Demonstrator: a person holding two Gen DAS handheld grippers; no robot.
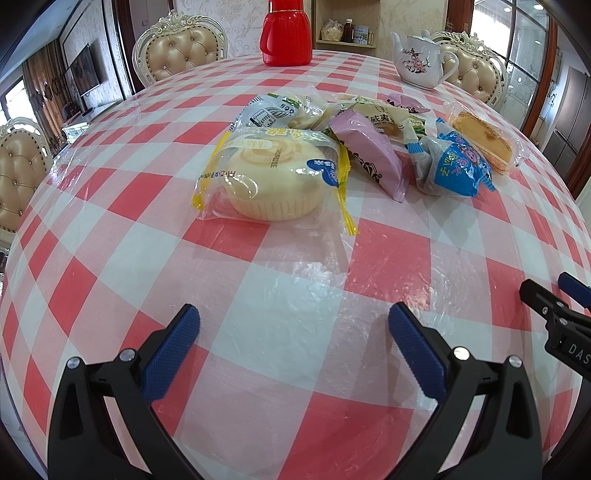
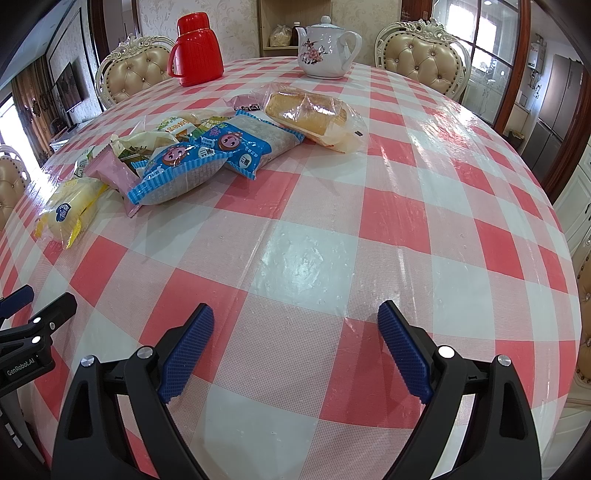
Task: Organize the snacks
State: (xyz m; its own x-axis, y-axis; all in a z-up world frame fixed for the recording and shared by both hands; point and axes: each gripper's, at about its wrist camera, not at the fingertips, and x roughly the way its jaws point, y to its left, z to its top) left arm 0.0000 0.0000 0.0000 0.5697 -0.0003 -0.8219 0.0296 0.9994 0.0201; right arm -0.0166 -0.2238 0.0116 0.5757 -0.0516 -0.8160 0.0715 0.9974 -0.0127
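Note:
A heap of wrapped snacks lies on the red-and-white checked table (image 1: 295, 288). Nearest my left gripper is a round pale cake in a clear yellow-edged wrapper (image 1: 273, 181). Behind it are a pink packet (image 1: 369, 147), a blue-and-grey packet (image 1: 454, 162) and a wrapped sponge cake slice (image 1: 484, 140). In the right wrist view two blue packets (image 2: 184, 166) lie left of a wrapped bread loaf (image 2: 310, 114). My left gripper (image 1: 293, 325) is open and empty, short of the cake. My right gripper (image 2: 295, 321) is open and empty over bare cloth.
A red thermos (image 1: 286, 33) and a white flowered teapot (image 1: 421, 59) stand at the far side. Cream padded chairs (image 2: 421, 55) ring the table. The right gripper's fingertips show at the left wrist view's right edge (image 1: 554, 306).

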